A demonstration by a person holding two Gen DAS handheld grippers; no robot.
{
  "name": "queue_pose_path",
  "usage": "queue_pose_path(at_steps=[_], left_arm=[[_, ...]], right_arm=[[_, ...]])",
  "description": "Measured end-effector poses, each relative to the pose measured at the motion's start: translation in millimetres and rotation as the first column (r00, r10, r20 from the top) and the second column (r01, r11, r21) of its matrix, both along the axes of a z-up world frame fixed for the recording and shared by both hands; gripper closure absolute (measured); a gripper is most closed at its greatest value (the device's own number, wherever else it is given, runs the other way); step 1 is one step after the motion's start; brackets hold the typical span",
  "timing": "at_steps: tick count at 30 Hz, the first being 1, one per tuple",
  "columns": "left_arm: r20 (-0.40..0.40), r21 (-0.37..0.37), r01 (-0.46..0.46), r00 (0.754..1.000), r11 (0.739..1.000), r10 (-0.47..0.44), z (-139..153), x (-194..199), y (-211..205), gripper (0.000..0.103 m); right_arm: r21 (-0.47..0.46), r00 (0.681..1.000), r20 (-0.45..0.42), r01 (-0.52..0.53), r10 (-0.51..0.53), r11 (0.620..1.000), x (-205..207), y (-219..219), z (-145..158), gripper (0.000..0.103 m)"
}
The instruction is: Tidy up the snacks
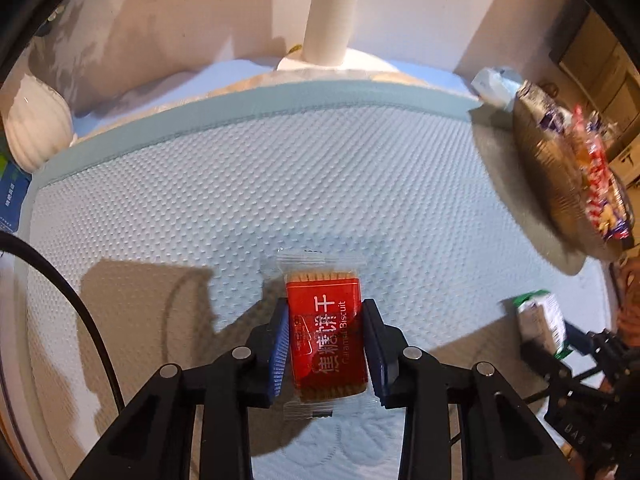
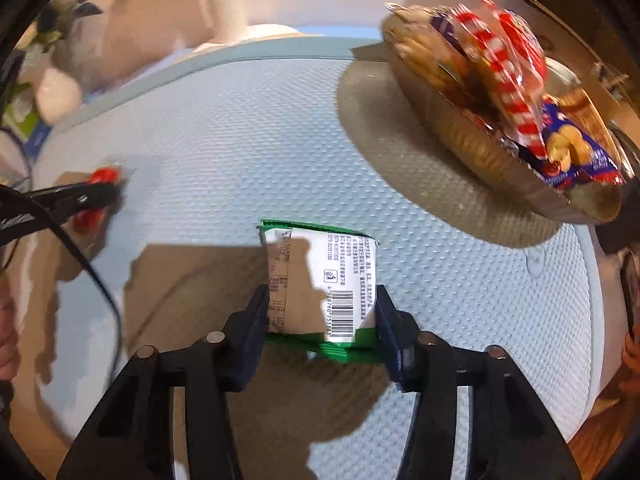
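My left gripper (image 1: 326, 316) is shut on a red caramel biscuit packet (image 1: 326, 340), its blue pads pressed on both long sides, just above the light blue quilted mat (image 1: 240, 184). In the right wrist view my right gripper (image 2: 322, 300) is shut on a green and white snack packet (image 2: 320, 280) with a barcode facing up. That green packet (image 1: 540, 320) also shows at the right in the left wrist view, and the red packet (image 2: 102, 178) shows at the left in the right wrist view. A golden bowl (image 2: 472, 148) heaped with wrapped snacks stands at the right.
A white paper roll on a stand (image 1: 330, 20) rises behind the mat's far edge. A white ribbed vase (image 1: 36, 128) sits at the far left. The golden bowl (image 1: 548, 184) stands at the mat's right edge. A black cable (image 1: 80, 308) crosses the left side.
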State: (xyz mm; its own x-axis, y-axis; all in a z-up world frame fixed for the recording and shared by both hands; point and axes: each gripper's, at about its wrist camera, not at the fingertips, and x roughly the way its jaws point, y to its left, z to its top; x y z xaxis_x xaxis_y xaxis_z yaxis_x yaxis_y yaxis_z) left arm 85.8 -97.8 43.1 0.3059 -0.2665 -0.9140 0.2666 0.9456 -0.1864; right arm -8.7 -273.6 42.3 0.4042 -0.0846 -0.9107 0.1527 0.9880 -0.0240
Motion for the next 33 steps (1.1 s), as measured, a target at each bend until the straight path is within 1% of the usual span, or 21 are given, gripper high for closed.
queue_pose_path(at_steps=[1, 3, 4, 9, 15, 18, 22, 30, 33], left_arm=[[0.001, -0.017, -0.002, 1.0, 1.0, 0.002, 4, -1, -1, 0.07], [-0.006, -0.084, -0.003, 1.0, 0.996, 0.002, 13, -2, -4, 0.07], [-0.004, -0.105, -0.007, 1.0, 0.994, 0.006, 17, -2, -6, 0.07], [0.02, -0.151, -0.014, 1.0, 0.988, 0.017, 40, 2, -23, 0.07], [0.075, -0.179, 0.037, 0.997, 0.983, -0.024, 74, 9, -59, 0.07], [0.105, -0.195, 0.072, 0.993, 0.978, -0.052, 89, 15, -80, 0.07], [0.151, -0.218, 0.13, 0.984, 0.967, -0.098, 109, 24, -117, 0.07], [0.188, -0.246, 0.223, 0.966, 0.943, -0.18, 125, 43, -188, 0.07], [0.207, -0.26, 0.258, 0.956, 0.93, -0.208, 132, 50, -216, 0.07]], right_arm=[[0.007, 1.0, 0.013, -0.014, 0.014, 1.0, -4, -1, 8, 0.055], [0.0, 0.998, 0.039, -0.045, 0.045, 0.999, -8, -2, 19, 0.055], [-0.006, 0.997, 0.048, -0.059, 0.059, 0.998, -10, -3, 24, 0.055], [0.021, 0.991, 0.087, -0.102, 0.1, 0.995, -18, -20, 53, 0.055], [0.023, 0.984, 0.145, -0.103, 0.098, 0.994, -31, -46, 92, 0.055], [0.029, 0.981, 0.18, -0.083, 0.077, 0.996, -33, -65, 112, 0.055], [0.021, 0.976, 0.215, -0.04, 0.035, 0.999, -25, -94, 130, 0.055], [0.014, 0.958, 0.271, 0.092, -0.093, 0.996, -4, -166, 150, 0.055], [0.02, 0.949, 0.284, 0.134, -0.134, 0.991, 7, -191, 155, 0.055]])
